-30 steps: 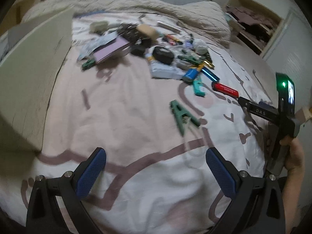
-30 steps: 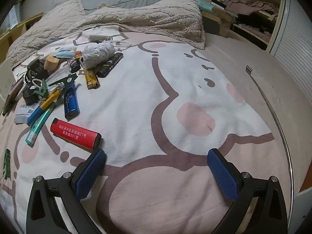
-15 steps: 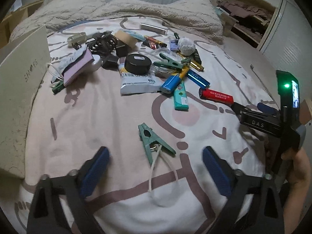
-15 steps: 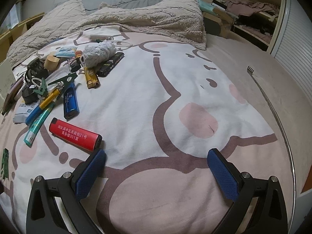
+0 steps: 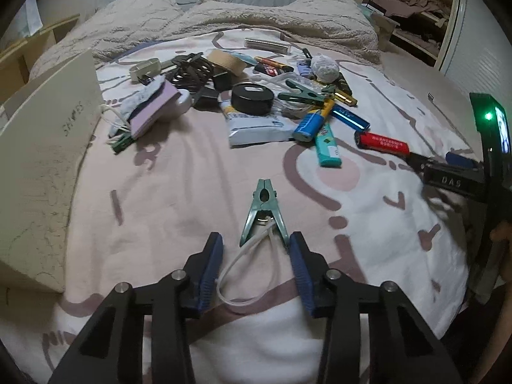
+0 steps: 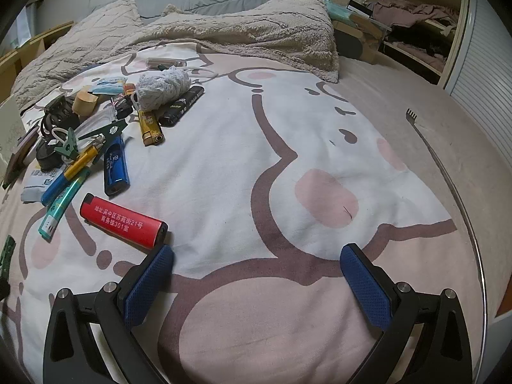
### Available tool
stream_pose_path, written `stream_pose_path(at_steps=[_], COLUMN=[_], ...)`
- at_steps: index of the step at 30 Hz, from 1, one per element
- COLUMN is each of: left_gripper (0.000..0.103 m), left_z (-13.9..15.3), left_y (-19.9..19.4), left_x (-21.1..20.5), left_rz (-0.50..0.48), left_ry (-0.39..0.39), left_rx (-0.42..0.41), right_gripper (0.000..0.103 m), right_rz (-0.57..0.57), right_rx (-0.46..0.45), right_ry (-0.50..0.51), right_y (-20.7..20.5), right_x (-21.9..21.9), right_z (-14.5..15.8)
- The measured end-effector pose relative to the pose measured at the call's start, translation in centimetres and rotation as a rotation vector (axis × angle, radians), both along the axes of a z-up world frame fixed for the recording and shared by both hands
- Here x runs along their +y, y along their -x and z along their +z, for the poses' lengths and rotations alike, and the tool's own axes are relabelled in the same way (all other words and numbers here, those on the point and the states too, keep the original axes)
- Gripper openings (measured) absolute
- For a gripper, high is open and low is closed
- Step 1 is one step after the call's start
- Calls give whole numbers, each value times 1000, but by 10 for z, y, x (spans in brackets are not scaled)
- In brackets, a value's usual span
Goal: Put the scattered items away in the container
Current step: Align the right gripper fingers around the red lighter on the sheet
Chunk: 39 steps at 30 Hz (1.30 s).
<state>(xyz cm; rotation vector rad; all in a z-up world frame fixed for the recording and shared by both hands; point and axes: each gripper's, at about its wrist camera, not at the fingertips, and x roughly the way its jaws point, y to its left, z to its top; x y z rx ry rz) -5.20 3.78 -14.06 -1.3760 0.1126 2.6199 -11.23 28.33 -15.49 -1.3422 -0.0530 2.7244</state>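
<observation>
A green spring clip (image 5: 262,208) with a white cord loop (image 5: 243,275) lies on the pink-and-white bedsheet, its handles towards me. My left gripper (image 5: 254,249) is closing around those handles. The right pad is at the right handle; the left pad still stands apart from the clip. A beige cardboard box (image 5: 41,166) stands at the left. My right gripper (image 6: 256,256) hovers open over bare sheet, holding nothing. A red lighter (image 6: 123,220) lies just beyond its left finger. The same clip shows at the left edge of the right wrist view (image 6: 7,252).
A heap of small items lies further up the bed: several lighters (image 5: 326,147), a black round tin (image 5: 252,99), a white packet (image 5: 256,128), a pink pad (image 5: 153,108), black cables (image 5: 192,70). A beige blanket (image 5: 256,22) lies behind. A long back scratcher (image 6: 448,172) rests at the right.
My left gripper has swung towards the green clip and narrowed its jaws from wide open to just outside the clip's handles. The right gripper has stayed still and open.
</observation>
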Motion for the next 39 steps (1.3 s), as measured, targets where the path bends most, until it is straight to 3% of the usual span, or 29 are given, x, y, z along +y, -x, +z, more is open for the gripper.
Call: stream_pose_path(at_steps=[2, 11, 19, 23, 27, 34, 39], left_gripper=[34, 35, 63, 63, 49, 46, 46], left_z=[1, 0, -3, -7, -8, -12, -13], left_y=[-2, 3, 15, 17, 14, 13, 9], left_x=[-4, -1, -2, -2, 0, -6, -5], left_rz=[-7, -65, -71, -82, -100, -88, -88], left_ry=[11, 33, 39, 17, -9, -79, -75], left_rx=[11, 51, 88, 89, 93, 72, 92], right_gripper=[103, 103, 103, 103, 103, 103, 103], right_rz=[0, 42, 110, 139, 158, -4, -8], right_rx=[1, 20, 36, 33, -7, -2, 18], right_ry=[-3, 33, 121, 72, -23, 20, 43], right_y=[0, -4, -6, -8, -5, 11, 8], right_x=[0, 0, -12, -21, -32, -11, -8], right_z=[0, 3, 17, 20, 8, 5, 9])
